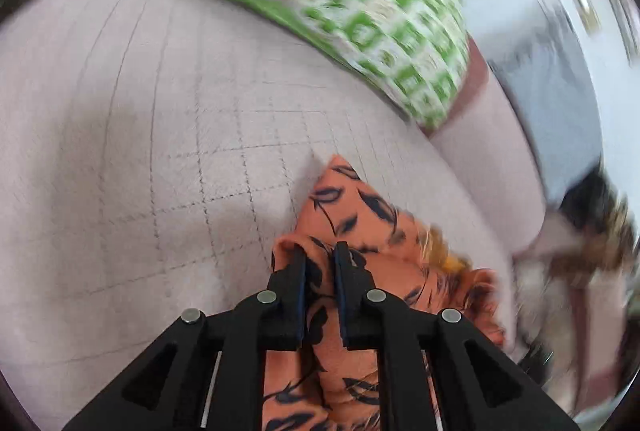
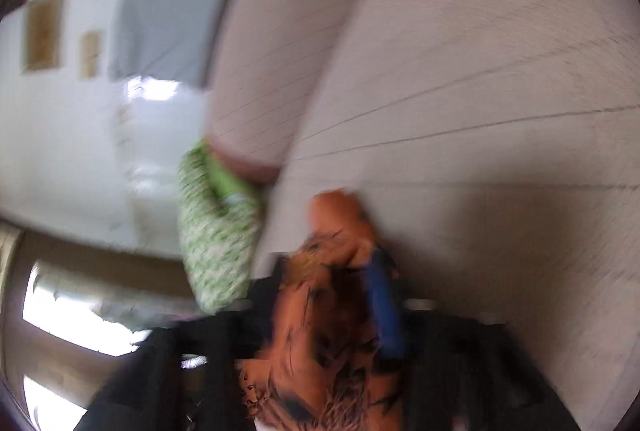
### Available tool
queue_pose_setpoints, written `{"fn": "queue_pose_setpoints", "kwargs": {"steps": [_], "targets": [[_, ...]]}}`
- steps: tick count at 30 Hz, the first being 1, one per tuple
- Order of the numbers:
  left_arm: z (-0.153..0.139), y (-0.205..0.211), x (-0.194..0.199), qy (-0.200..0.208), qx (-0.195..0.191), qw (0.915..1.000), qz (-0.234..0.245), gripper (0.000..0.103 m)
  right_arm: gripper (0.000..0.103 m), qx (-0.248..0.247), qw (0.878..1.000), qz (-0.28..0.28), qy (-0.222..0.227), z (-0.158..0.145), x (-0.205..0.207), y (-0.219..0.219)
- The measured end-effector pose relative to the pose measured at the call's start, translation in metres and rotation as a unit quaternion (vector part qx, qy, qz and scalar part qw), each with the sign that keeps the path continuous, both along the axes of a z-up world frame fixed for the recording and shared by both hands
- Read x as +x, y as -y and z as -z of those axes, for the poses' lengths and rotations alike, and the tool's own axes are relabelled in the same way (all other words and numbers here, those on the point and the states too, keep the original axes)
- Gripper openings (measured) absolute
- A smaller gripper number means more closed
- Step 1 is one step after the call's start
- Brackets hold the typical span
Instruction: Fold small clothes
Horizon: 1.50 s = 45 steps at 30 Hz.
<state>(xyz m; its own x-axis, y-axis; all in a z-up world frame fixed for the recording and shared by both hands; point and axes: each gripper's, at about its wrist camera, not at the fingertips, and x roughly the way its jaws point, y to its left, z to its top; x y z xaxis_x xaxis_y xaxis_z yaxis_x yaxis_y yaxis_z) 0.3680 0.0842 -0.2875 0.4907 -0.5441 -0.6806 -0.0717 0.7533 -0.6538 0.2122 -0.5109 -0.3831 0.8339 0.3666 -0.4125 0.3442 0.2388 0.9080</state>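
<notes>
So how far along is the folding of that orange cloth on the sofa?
Done: hard to say; the green-patterned piece lies apart on the sofa, too blurred to tell whether it is folded. In hand: the orange cloth, bunched, pinched by the left gripper; it also lies across the right gripper, grip unclear. Left: flattening and folding it.

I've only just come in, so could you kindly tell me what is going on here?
A person with a gripper in each hand is folding a small orange garment with a black leaf print on a quilted pinkish cover. The left gripper is clamped on the cloth. The right gripper has the same cloth bunched between its jaws, though blur hides its grip. A green-and-white patterned cloth lies further back.
</notes>
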Motion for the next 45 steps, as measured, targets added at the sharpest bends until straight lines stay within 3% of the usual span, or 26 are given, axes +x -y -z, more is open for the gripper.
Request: {"fn": "queue_pose_setpoints", "kwargs": {"steps": [3, 5, 6, 9, 11, 15, 17, 20, 23, 26, 28, 31, 32, 33, 35, 39, 41, 43, 45], "targets": [[-0.002, -0.009, -0.016, 0.041, -0.025, 0.9976, -0.049, 0.021, 0.072, -0.003, 0.999, 0.043, 0.015, -0.003, -0.010, 0.014], [-0.019, -0.013, -0.033, 0.071, 0.009, 0.9936, -0.088, 0.040, 0.072, -0.023, 0.997, 0.055, 0.040, -0.018, -0.016, 0.018], [-0.033, -0.013, -0.043, 0.086, 0.025, 0.9913, -0.096, 0.041, 0.072, -0.041, 0.996, 0.047, 0.058, -0.029, -0.017, 0.014], [-0.068, -0.007, -0.076, 0.137, 0.052, 0.9839, -0.103, 0.046, 0.068, -0.124, 0.989, -0.044, 0.075, -0.065, -0.007, -0.026], [-0.080, 0.009, -0.101, 0.157, 0.080, 0.9796, -0.098, 0.066, 0.060, -0.161, 0.978, -0.104, 0.079, -0.076, -0.003, -0.063], [-0.066, 0.058, -0.127, 0.135, 0.114, 0.9843, -0.012, 0.067, 0.057, -0.198, 0.952, -0.223, 0.073, -0.086, 0.010, -0.139], [-0.047, 0.085, -0.128, 0.101, 0.123, 0.9867, 0.035, 0.067, 0.057, -0.207, 0.942, -0.256, 0.066, -0.081, 0.010, -0.164], [-0.015, 0.108, -0.123, 0.040, 0.160, 0.9840, 0.067, 0.067, 0.057, -0.239, 0.928, -0.284, 0.019, -0.061, 0.021, -0.191], [-0.002, 0.106, -0.112, 0.025, 0.172, 0.9832, 0.056, 0.067, 0.055, -0.283, 0.920, -0.271, -0.022, -0.042, 0.031, -0.190], [-0.002, 0.103, -0.094, 0.025, 0.165, 0.9849, 0.048, 0.067, 0.054, -0.337, 0.908, -0.247, -0.040, -0.042, 0.050, -0.180], [-0.002, 0.102, -0.090, 0.026, 0.160, 0.9856, 0.046, 0.067, 0.054, -0.351, 0.907, -0.227, -0.051, -0.044, 0.066, -0.166], [-0.004, 0.099, -0.076, 0.031, 0.148, 0.9878, 0.038, 0.067, 0.054, -0.419, 0.897, -0.118, -0.074, -0.062, 0.080, -0.138], [-0.005, 0.099, -0.069, 0.030, 0.139, 0.9893, 0.034, 0.067, 0.054, -0.429, 0.898, -0.075, -0.063, -0.071, 0.077, -0.128], [-0.006, 0.096, -0.066, 0.028, 0.128, 0.9909, 0.031, 0.067, 0.057, -0.418, 0.907, -0.047, -0.033, -0.083, 0.067, -0.119], [-0.009, 0.090, -0.065, 0.030, 0.109, 0.9933, 0.022, 0.067, 0.057, -0.412, 0.909, -0.053, 0.000, -0.099, 0.056, -0.122], [-0.025, 0.071, -0.073, 0.053, 0.106, 0.9929, -0.004, 0.067, 0.057, -0.437, 0.878, -0.196, 0.013, -0.103, 0.041, -0.180], [-0.030, 0.059, -0.078, 0.055, 0.119, 0.9913, -0.015, 0.067, 0.057, -0.413, 0.873, -0.259, 0.014, -0.093, 0.037, -0.208], [-0.028, 0.049, -0.080, 0.047, 0.130, 0.9902, -0.022, 0.067, 0.057, -0.413, 0.855, -0.313, 0.010, -0.085, 0.029, -0.244], [-0.021, 0.040, -0.078, 0.036, 0.130, 0.9905, -0.026, 0.067, 0.056, -0.431, 0.828, -0.358, 0.006, -0.078, 0.027, -0.281]]}}
